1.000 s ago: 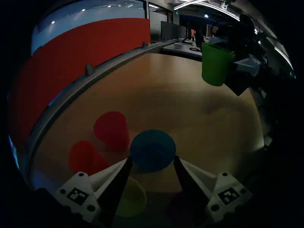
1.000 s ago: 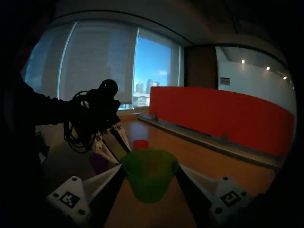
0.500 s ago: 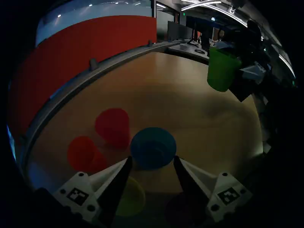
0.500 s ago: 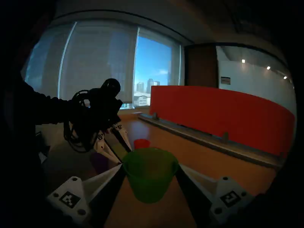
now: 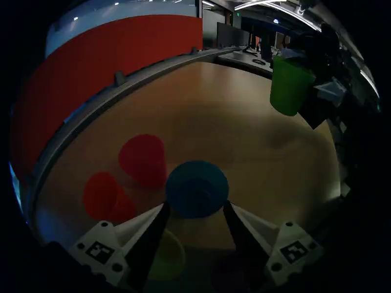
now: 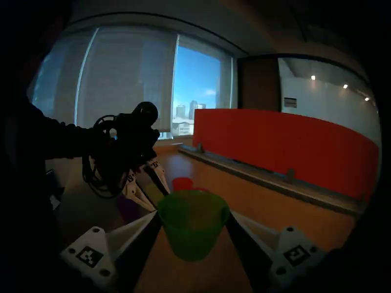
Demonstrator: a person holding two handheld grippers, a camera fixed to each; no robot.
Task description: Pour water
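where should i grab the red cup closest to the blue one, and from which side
Take the red cup by its side wall, about mid-height, one finger on each side: it stands upright and looks round and tapered. Come in level across the table from its right in the left gripper view; the other red cup crowds its left.

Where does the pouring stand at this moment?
Done: both cups are gripped, the blue cup in the left claw and the green cup in the right claw. In hand: the green cup is raised off the table, well apart from the blue one. Left: bringing them together and tipping; no pour visible yet.
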